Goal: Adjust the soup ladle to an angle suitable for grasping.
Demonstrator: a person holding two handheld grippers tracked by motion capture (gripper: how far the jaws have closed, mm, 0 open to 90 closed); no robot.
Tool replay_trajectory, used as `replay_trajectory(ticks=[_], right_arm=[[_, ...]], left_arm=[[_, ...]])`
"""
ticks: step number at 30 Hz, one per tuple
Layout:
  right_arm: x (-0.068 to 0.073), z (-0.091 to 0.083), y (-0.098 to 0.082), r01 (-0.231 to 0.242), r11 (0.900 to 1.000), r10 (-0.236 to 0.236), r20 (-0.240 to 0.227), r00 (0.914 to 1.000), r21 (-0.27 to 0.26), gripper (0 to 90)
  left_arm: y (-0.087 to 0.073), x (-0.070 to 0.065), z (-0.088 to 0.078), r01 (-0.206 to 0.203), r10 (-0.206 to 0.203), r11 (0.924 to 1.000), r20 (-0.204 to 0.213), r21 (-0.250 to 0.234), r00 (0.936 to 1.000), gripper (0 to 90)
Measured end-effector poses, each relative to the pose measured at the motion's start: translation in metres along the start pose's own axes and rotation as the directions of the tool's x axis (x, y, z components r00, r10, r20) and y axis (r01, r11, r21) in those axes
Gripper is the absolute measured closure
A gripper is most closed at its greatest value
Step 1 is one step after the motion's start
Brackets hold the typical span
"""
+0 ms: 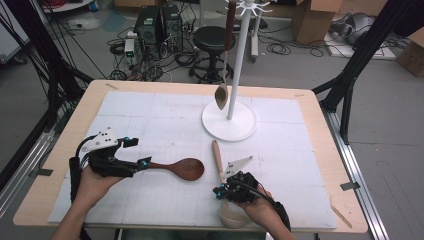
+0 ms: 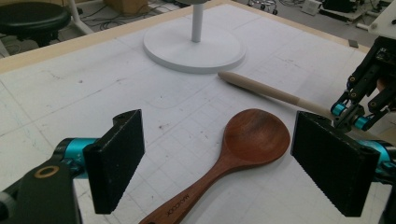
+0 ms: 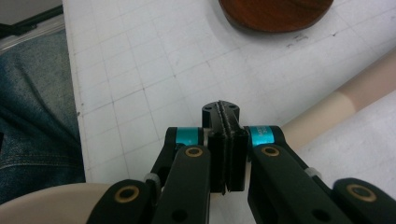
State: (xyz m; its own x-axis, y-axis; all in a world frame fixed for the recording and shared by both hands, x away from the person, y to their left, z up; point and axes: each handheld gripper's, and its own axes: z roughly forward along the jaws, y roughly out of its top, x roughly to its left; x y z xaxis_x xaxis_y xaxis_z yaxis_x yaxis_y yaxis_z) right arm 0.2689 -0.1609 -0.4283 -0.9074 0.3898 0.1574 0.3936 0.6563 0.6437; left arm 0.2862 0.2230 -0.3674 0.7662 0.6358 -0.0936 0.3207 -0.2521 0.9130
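In the left gripper view the left tongs (image 2: 219, 163) are spread wide around the handle of the dark wooden spoon (image 2: 243, 149), the pads clear of it; the spoon lies flat at lower centre of the high view. The right tongs (image 3: 226, 144) are pressed shut on nothing, just beside the pale spoon (image 1: 218, 159). The pick-up is judged barely begun (a ladle (image 1: 222, 95) already hangs on the white rack (image 1: 235, 75)). Next, closing on the handle is called for, then a lift toward the rack at upper centre of the surface (image 1: 300, 150).

The wooden spoon (image 1: 185, 168) was dark reddish-brown, the spatula (image 1: 218, 159) pale beige, the mat (image 1: 150, 120) white with a grey grid, the tongs (image 2: 224, 172) black and cyan.
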Motion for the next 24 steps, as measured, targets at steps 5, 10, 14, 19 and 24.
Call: replay_trajectory(ticks=[5, 10, 14, 19, 24], right_arm=[[-0.001, -0.002, -0.004, -0.005, 1.000, 0.005, 0.003, 1.0000, -0.009, 90.0], [-0.001, -0.005, -0.007, -0.015, 1.000, 0.015, 0.008, 0.9998, -0.013, 90.0], [-0.001, -0.007, -0.010, -0.012, 1.000, 0.013, 0.011, 0.9999, -0.016, 90.0], [-0.002, -0.009, -0.012, -0.010, 1.000, 0.010, 0.013, 0.9999, -0.013, 90.0], [-0.002, -0.012, -0.015, -0.016, 1.000, 0.016, 0.018, 0.9997, -0.010, 90.0]], left_arm=[[0.000, 0.000, 0.000, -0.003, 0.003, 1.0000, 0.001, 0.002, 1.0000, 18.1], [0.000, 0.000, 0.000, 0.000, 0.000, 1.0000, 0.001, 0.001, 1.0000, 18.1], [0.000, 0.000, 0.001, -0.002, 0.002, 1.0000, 0.000, 0.003, 1.0000, 18.1], [0.000, 0.000, 0.001, -0.003, 0.003, 1.0000, 0.000, 0.003, 1.0000, 18.1], [0.000, 0.000, 0.001, -0.004, 0.004, 1.0000, 0.000, 0.004, 1.0000, 18.1]])
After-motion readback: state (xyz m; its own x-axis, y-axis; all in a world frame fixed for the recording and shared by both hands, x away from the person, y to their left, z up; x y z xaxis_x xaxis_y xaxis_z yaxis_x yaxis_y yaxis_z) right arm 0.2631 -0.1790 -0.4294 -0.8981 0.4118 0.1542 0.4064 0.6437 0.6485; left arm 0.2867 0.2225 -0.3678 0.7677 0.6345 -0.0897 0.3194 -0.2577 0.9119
